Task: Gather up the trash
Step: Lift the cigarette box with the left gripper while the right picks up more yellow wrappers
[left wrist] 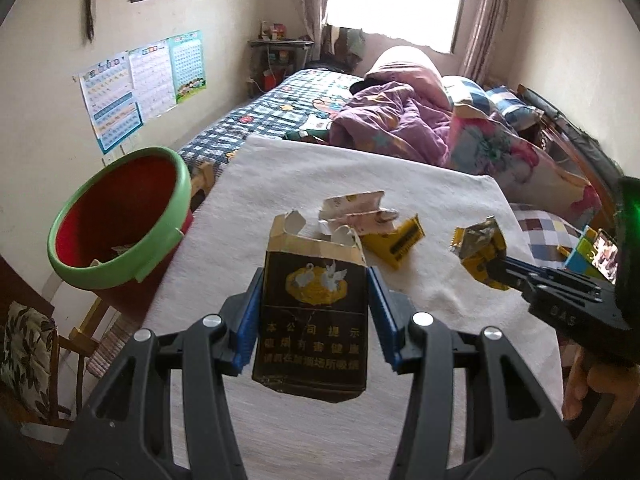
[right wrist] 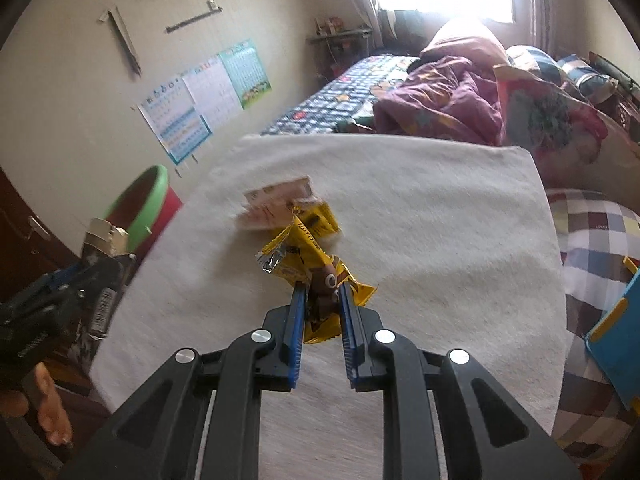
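Left tool [left wrist: 314, 312] clamps a dark cigarette box [left wrist: 310, 320] above the white-covered table [left wrist: 440, 200], right tool [right wrist: 322, 312] pinches a yellow wrapper [right wrist: 316, 268], torn packets [left wrist: 372, 220] lying beyond, red bin [left wrist: 120, 216] at far left.

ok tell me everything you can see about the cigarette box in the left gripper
The cigarette box is a dark cardboard pack with a gold emblem of white swans and gold Chinese text below. Its top is torn open, showing ragged pale flaps, and its edges look worn and scuffed. It stands roughly upright, lifted above the white cloth, clamped on both sides by the blue pads of the left gripper. The right wrist view shows a barcode on one side.
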{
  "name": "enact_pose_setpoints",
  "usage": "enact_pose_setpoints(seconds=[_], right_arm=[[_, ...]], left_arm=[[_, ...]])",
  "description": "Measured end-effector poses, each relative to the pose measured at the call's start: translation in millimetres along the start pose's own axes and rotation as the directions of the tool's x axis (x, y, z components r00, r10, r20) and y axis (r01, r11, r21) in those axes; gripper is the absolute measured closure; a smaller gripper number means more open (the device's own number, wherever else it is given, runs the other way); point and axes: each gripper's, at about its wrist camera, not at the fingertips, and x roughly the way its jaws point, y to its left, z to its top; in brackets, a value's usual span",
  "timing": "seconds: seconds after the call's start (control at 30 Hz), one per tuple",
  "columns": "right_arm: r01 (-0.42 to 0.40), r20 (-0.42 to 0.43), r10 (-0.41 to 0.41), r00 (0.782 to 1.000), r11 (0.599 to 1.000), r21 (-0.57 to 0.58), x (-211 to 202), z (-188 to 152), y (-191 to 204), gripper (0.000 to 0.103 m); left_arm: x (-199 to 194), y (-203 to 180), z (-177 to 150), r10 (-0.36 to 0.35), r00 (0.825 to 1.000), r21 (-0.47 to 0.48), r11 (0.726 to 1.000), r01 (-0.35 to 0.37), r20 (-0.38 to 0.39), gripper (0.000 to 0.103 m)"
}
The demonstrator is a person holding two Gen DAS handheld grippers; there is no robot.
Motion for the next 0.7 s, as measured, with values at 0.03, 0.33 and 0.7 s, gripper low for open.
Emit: enact_pose_setpoints(seconds=[0.03,0.33,0.7], right_arm=[[-0.004,0.004,0.004,1.0,1.0,-0.001,-0.5,1.3,3.0,0.087],[-0.04,0.022,0.04,0.999,0.999,-0.027,0.4,9.8,32.7,0.086],[-0.043,0.015,0.044,0.999,0.998,-0.046,16.8,16.2,63.3,0.086]], left_arm=[[-0.4,2.7,1.0,0.004,1.0,-0.005,1.0,-0.004,0.003,0.056],[-0.5,18.7,4.2,0.021,1.0,-0.022,1.0,-0.02,0.021,0.056],[3.0,52.9,5.7,0.026,0.999,-0.047,0.999,-0.025,0.019,0.056]])
